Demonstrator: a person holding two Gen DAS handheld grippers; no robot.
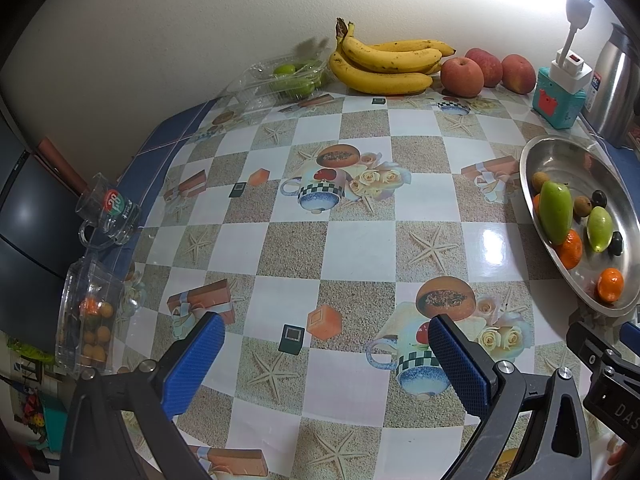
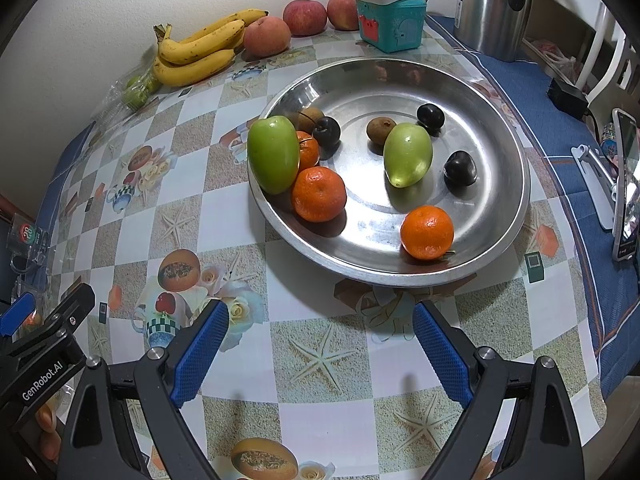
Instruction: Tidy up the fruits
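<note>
1. Left wrist view: left gripper (image 1: 324,364) was spread wide, ribbed blue pads holding nothing, above the glossy checkered tablecloth (image 1: 360,248). The round steel tray (image 1: 532,152) sat to its right; bananas (image 1: 384,66) and apples (image 1: 484,70) lay beyond the tray by the wall.
2. Right wrist view: right gripper (image 2: 320,354) was likewise spread and empty, just short of the tray (image 2: 516,200). Inside the tray: two smooth green fruits (image 2: 408,154), dimpled oranges (image 2: 427,233), dark plums (image 2: 460,168).

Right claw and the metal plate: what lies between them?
Only bare tablecloth lies between the open right claw and the metal plate, as the right wrist view shows.
</note>
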